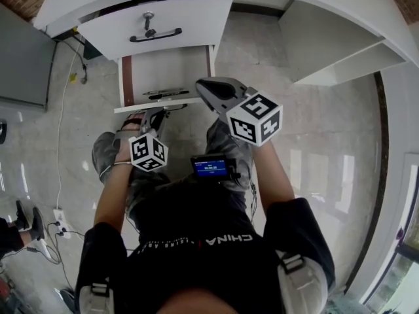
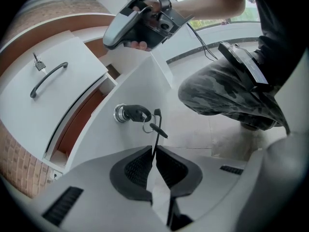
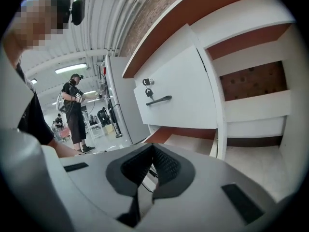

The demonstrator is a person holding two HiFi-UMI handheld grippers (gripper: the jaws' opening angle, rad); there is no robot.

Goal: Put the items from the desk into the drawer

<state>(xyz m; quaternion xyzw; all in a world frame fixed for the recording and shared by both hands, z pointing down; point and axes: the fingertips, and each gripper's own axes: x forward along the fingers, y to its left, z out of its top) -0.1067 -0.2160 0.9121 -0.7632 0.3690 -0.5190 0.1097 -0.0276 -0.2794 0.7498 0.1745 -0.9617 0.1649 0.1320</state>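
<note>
Jaws of your left gripper (image 2: 153, 151) clamp the black handle (image 1: 167, 95) of the open lower drawer (image 1: 167, 67), hand angled downward at near left. Your right gripper (image 3: 152, 149) hovers higher just right, nearly level, jaws together, empty. Two drawers: the upper drawer (image 1: 183, 15) is closed. Two keys: upper key (image 1: 148, 19), lower key (image 2: 135, 113), each in its lock.

The person wears a black short-sleeved top (image 1: 196, 254) with white lettering, camouflage trousers (image 2: 227, 91) and pale buckled shoulder straps (image 1: 296, 265), with a blue-screened device (image 1: 211, 167) at the chest. The left gripper (image 2: 153, 151) and right gripper (image 3: 150, 150) are grey shells with black ribbed fingers (image 2: 133, 168), each with a black-and-white marker cube (image 1: 255, 118) behind them.
</note>
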